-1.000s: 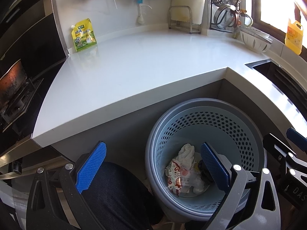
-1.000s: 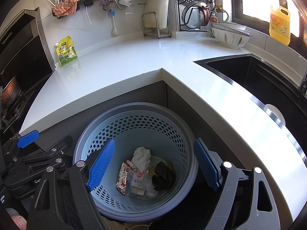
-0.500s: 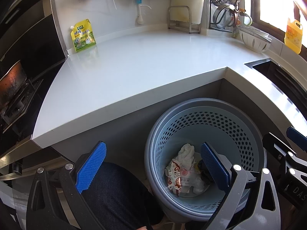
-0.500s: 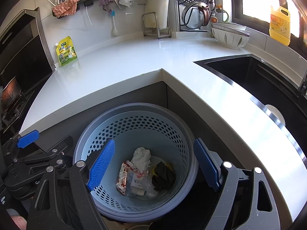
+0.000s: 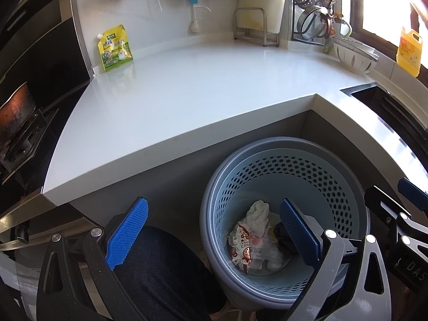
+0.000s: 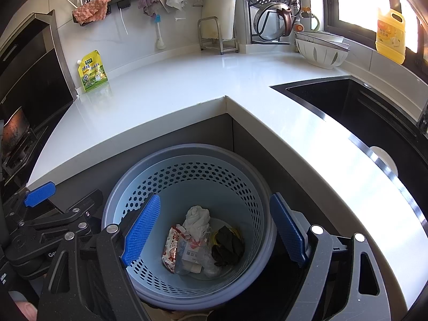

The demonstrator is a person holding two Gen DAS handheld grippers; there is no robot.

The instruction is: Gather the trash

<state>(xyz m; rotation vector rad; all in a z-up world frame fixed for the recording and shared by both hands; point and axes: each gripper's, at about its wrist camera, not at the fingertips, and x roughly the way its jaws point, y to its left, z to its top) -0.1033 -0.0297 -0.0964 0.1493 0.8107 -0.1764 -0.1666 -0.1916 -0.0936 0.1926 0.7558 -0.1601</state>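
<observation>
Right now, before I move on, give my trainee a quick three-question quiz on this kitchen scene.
1. True or false: the left tongs and the right tongs both hold trash.
2. Where does the crumpled white tissue lie: A on the counter, B in the blue bin, C in the sink?
3. What stands against the wall at the back of the counter, near the stove?

Key: 1 false, both are open and empty. 2 B. 3 A yellow-green pouch.

A yellow-green pouch [image 6: 92, 71] is leaning against the wall at upper left on the white counter [image 6: 187, 88]. A yellow bottle [image 6: 390, 36] is standing at upper right, above the dark sink [image 6: 355, 107].
</observation>
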